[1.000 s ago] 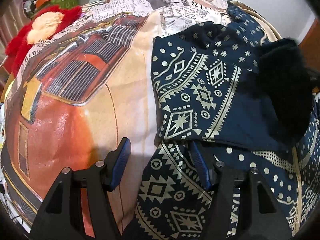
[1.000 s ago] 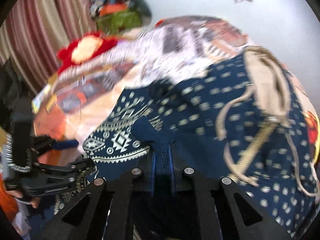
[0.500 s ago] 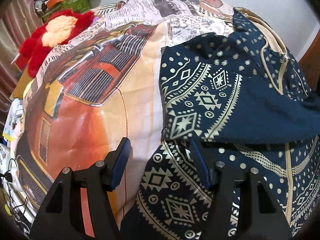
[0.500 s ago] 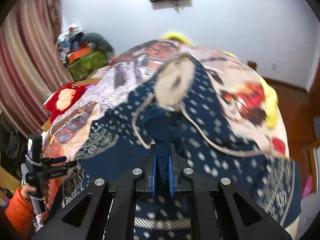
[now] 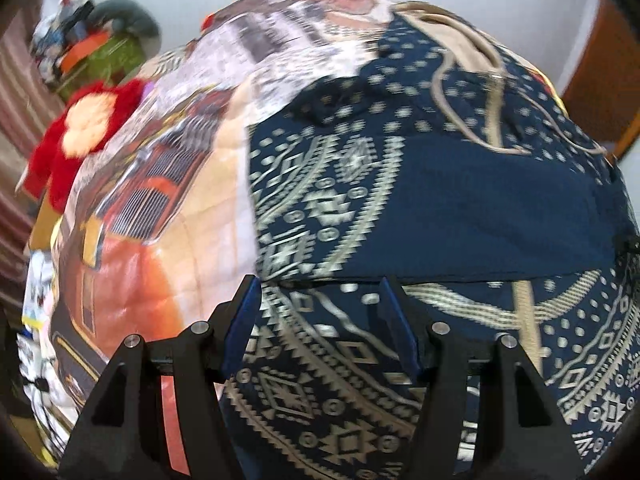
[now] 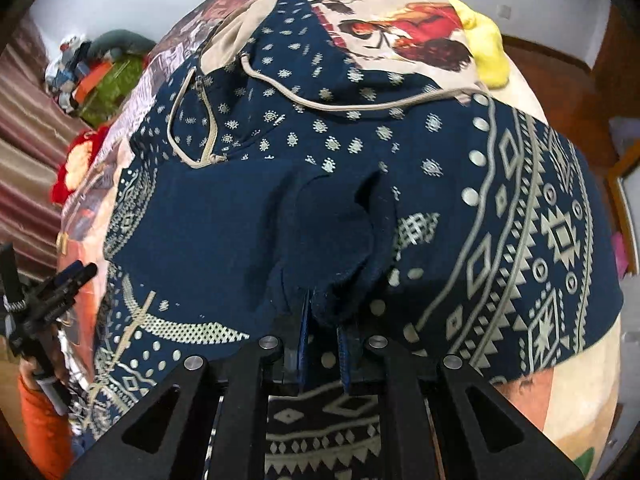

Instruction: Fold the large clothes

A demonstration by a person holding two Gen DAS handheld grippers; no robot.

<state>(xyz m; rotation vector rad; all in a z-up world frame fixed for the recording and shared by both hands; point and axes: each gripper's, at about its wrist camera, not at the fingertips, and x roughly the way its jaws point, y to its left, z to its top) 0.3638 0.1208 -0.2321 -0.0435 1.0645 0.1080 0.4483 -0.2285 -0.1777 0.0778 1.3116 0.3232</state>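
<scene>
A big blanket (image 5: 132, 280) with car pictures covers the bed. A red fluffy toy (image 5: 86, 132) sits at its far left edge — a green box (image 6: 106, 88) piled with stuff stands behind it. A yellow soft thing (image 6: 486, 46) rests far right. Striped curtains (image 6: 28, 120) hang left.

A navy hoodie (image 6: 460, 168) printed with pale geometric bands and dots lies spread across the bed, hood at the far end, its beige lining and drawstrings (image 6: 360, 106) showing. One plain navy sleeve (the cuff bunched and lifted) is folded across the chest.
</scene>
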